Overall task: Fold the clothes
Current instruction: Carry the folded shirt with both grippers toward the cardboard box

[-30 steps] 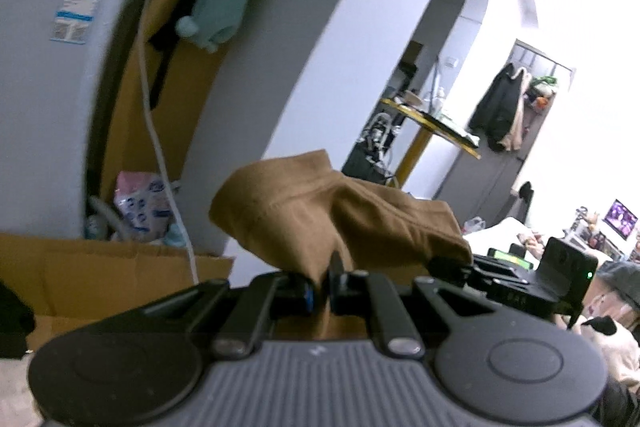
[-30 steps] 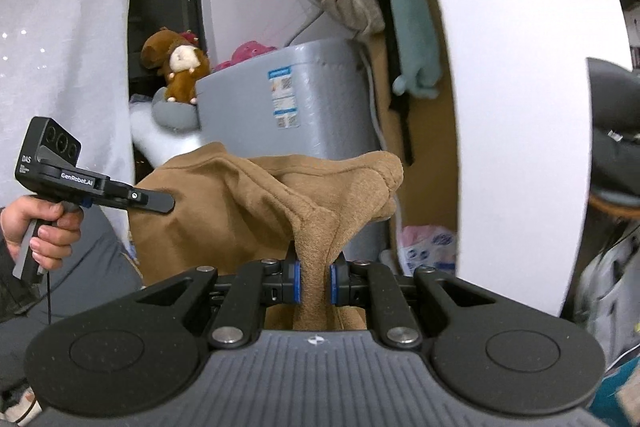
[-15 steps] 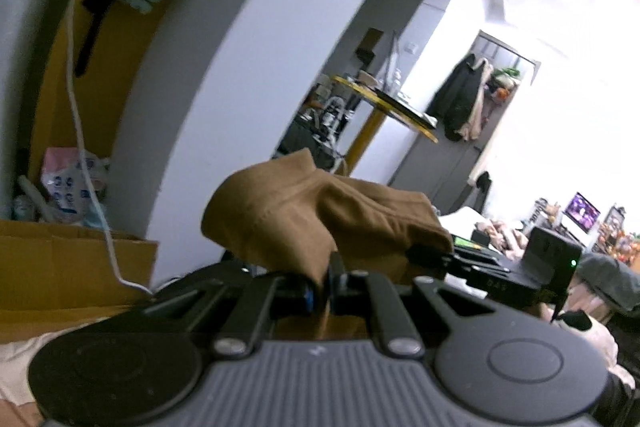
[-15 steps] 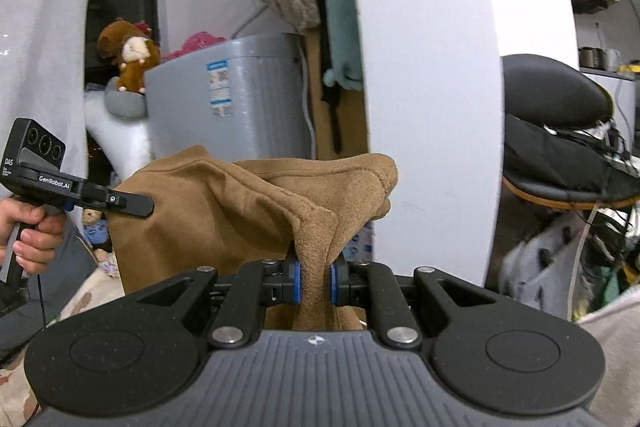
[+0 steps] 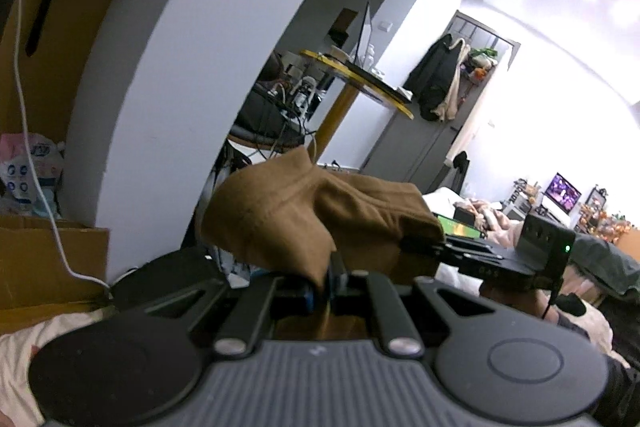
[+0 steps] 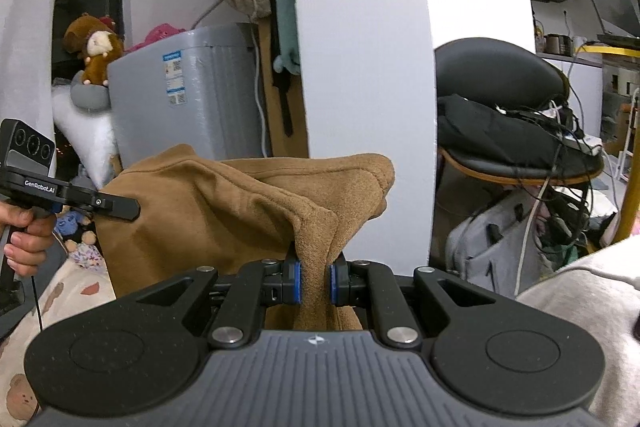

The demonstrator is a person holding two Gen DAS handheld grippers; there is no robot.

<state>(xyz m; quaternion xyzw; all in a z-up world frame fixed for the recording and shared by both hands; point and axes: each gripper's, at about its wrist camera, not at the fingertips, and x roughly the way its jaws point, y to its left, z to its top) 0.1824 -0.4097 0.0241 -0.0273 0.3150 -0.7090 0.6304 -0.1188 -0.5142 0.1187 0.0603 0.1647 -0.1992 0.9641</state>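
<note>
Now both claws are pointing slightly downward, the left claw (image 5: 330, 277) and right claw (image 6: 315, 281) each pinching the brown garment (image 6: 224, 211) aloft.

White letters "GenRobot.AI" on the black bar of the left gripper (image 6: 120, 205), just left of the brown cloth (image 6: 224, 211). Blue and white sticker (image 6: 175, 78) on the grey bin (image 6: 216, 99) behind the cloth, print too small to read.

One brown garment (image 6: 224, 203); two hand-held grippers: left (image 5: 326, 277), right (image 6: 315, 277); one grey bin (image 6: 188, 99); one plush toy (image 6: 96, 53).
</note>
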